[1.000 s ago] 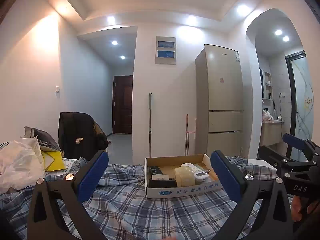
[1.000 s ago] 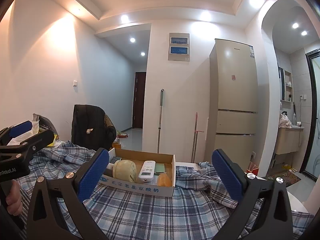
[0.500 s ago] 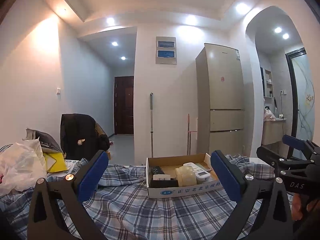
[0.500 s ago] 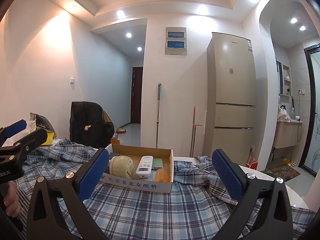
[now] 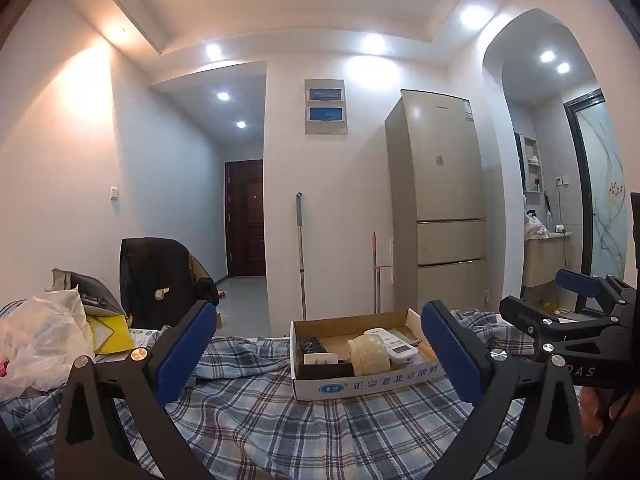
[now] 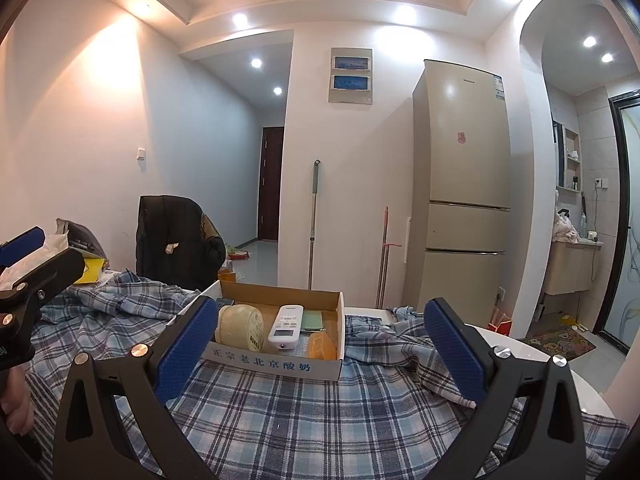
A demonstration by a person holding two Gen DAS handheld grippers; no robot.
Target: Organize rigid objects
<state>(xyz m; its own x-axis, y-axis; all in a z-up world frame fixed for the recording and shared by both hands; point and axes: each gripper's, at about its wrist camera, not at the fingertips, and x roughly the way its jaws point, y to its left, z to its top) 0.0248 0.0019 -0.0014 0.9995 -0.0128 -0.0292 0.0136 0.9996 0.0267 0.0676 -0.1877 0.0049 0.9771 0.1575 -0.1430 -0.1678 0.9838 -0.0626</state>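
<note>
A shallow cardboard box (image 5: 360, 387) with Chinese print stands on the plaid cloth; it also shows in the right wrist view (image 6: 276, 362). In it lie a cream round jar (image 5: 367, 357), a white remote (image 5: 394, 346), a black box (image 5: 320, 347) and a small white item (image 5: 320, 359). The right wrist view shows the jar (image 6: 239, 327), the remote (image 6: 285, 327), a green item (image 6: 313, 320) and an orange item (image 6: 321, 347). My left gripper (image 5: 318, 354) is open and empty in front of the box. My right gripper (image 6: 320, 350) is open and empty, also short of the box.
A plaid cloth (image 5: 280, 420) covers the table. A white plastic bag (image 5: 40, 340) and yellow item (image 5: 110, 334) lie at the left. A dark chair (image 5: 156, 276) stands behind. A fridge (image 5: 438, 208) and mops stand by the far wall.
Both grippers have lifted or tilted slightly, so the box sits a little lower and nearer in view. Nothing in the box has moved.
</note>
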